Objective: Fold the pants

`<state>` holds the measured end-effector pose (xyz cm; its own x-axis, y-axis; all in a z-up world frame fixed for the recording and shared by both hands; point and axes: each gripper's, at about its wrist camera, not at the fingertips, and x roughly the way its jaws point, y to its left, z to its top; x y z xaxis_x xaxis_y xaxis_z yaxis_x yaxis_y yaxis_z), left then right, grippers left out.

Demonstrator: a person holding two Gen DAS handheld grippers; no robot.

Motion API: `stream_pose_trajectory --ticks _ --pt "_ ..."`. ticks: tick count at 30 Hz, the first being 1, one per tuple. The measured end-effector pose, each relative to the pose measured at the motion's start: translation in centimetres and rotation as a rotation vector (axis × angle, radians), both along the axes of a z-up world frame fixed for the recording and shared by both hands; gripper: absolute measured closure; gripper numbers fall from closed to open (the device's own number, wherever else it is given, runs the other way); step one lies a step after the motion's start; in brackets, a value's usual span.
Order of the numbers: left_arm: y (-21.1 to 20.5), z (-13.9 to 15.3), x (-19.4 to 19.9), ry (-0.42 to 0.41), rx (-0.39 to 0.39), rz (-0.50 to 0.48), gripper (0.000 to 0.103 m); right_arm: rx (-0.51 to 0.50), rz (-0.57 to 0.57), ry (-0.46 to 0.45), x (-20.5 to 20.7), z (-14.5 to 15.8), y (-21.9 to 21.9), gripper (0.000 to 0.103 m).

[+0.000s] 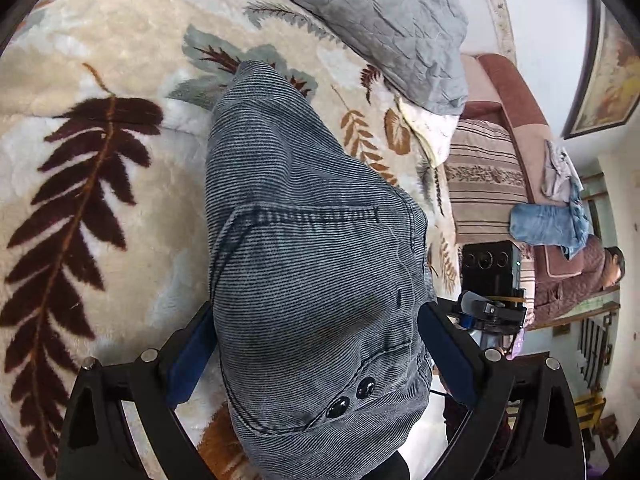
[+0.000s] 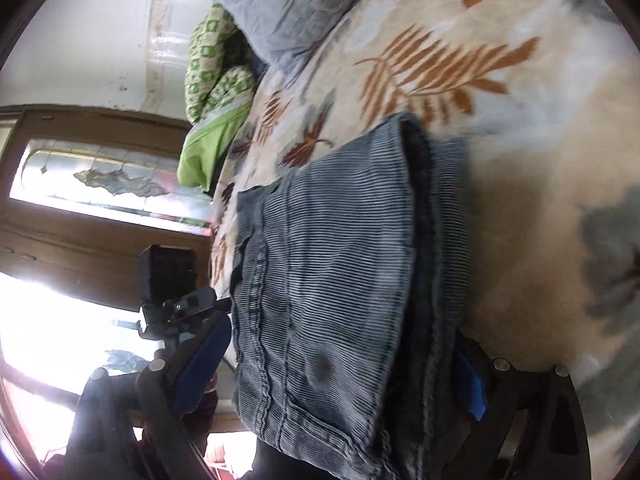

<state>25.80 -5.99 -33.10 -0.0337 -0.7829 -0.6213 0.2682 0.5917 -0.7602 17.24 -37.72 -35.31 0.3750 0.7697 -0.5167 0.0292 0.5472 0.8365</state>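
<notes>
The pants [image 1: 312,248] are grey-blue fine-ribbed corduroy, folded into a thick bundle on a cream blanket with a leaf print [image 1: 100,80]. Two dark buttons and a pocket seam show near the camera. My left gripper [image 1: 318,308] stands wide open around the bundle's near end, and the cloth brushes both blue pads [image 1: 188,356]. In the right wrist view the same pants [image 2: 328,280] lie between the fingers of my right gripper [image 2: 344,332], which is open. Its left pad [image 2: 200,364] is clear of the cloth, and its right pad is half hidden behind the folded edge.
A grey quilt [image 1: 380,20] lies at the far end of the bed, with a striped pillow [image 1: 484,184] at the bed's right edge. Green patterned bedding [image 2: 212,72] sits beside the quilt [image 2: 288,8]. A person [image 1: 600,276] sits beyond the bed. A wooden window frame [image 2: 80,240] is left.
</notes>
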Motion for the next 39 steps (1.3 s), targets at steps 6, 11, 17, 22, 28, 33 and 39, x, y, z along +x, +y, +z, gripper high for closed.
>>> stream_pose_trajectory --ticks 6,11,17,22,28,33,39 --pt "-0.1 -0.1 0.0 -0.031 -0.024 -0.026 0.006 0.055 0.007 -0.065 -0.3 -0.3 0.2 0.009" --pt "-0.4 0.2 -0.3 -0.061 0.015 -0.005 0.019 -0.138 -0.011 -0.069 -1.0 0.2 1.6 0.031" --pt "1.0 -0.1 -0.1 -0.05 0.04 0.05 0.061 -0.134 -0.114 -0.056 -2.3 0.1 1.2 0.054" --pt "0.5 0.7 -0.4 -0.087 0.061 0.045 0.076 -0.149 -0.151 -0.092 -2.7 1.9 1.6 0.064" --pt "0.3 2.2 -0.6 -0.123 0.076 0.044 0.081 -0.212 -0.142 -0.139 -2.7 4.5 2.4 0.07" --pt "0.5 4.0 -0.7 -0.157 0.08 0.056 0.081 -0.224 -0.131 -0.169 -2.8 6.1 3.0 0.071" --pt "1.0 6.8 -0.4 -0.212 0.08 0.072 0.081 -0.22 -0.127 -0.212 -2.5 7.6 3.7 0.072"
